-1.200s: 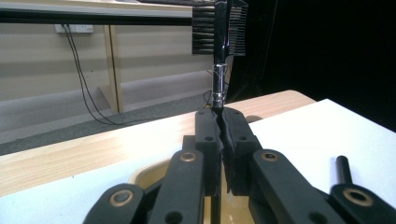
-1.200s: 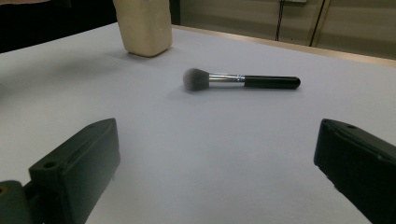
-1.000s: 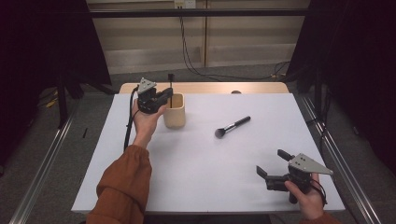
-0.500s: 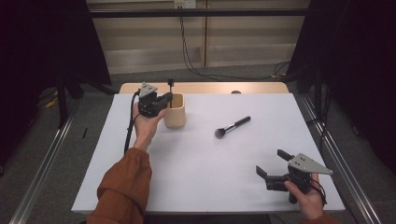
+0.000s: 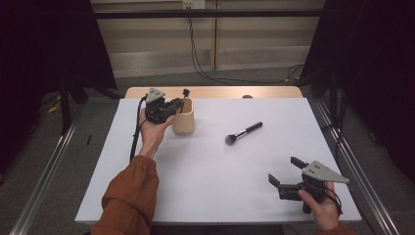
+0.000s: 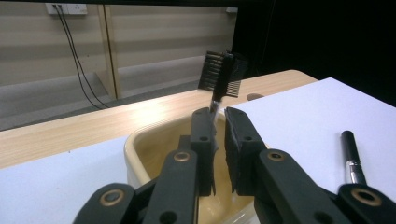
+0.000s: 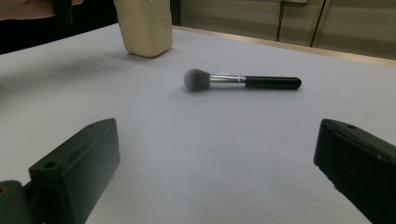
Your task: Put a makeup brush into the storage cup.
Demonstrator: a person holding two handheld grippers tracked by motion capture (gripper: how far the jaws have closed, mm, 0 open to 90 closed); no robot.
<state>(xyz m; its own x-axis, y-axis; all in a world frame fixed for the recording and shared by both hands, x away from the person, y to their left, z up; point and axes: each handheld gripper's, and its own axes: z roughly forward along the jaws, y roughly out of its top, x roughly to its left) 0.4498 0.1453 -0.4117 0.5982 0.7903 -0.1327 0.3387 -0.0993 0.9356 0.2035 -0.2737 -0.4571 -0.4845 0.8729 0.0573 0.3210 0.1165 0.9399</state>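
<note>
The left gripper (image 6: 218, 126) has its jaws almost together over the cup (image 5: 183, 117), and they have just been opening a little: in the left gripper view a narrow gap stands between the two black pads, and the thin silvery stem of the small comb brush (image 6: 222, 74) rises through that gap at their tips, its dark toothed head upright above the cup's far rim. Whether the pads press on the stem cannot be told from that view; the slit beside it looks free. In the high view the same gripper (image 5: 172, 105) sits at the cup's left rim, held in the left hand (image 5: 152, 133), whose orange sleeve (image 5: 128, 196) reaches down toward the near edge of the table (image 5: 205, 196), and the brush head (image 5: 186, 92) pokes up just above the cup's rim. The right gripper (image 5: 286, 172) is released, its jaws spread wide with nothing between them, resting well to the right of the cup and nearer the person, in the right hand (image 5: 320, 208). Between the cup and that gripper, the makeup brush (image 5: 243, 132) lies flat on the white tabletop, right of the cup and apart from it, bristles toward the person's side, black handle pointing away to the right.
</note>
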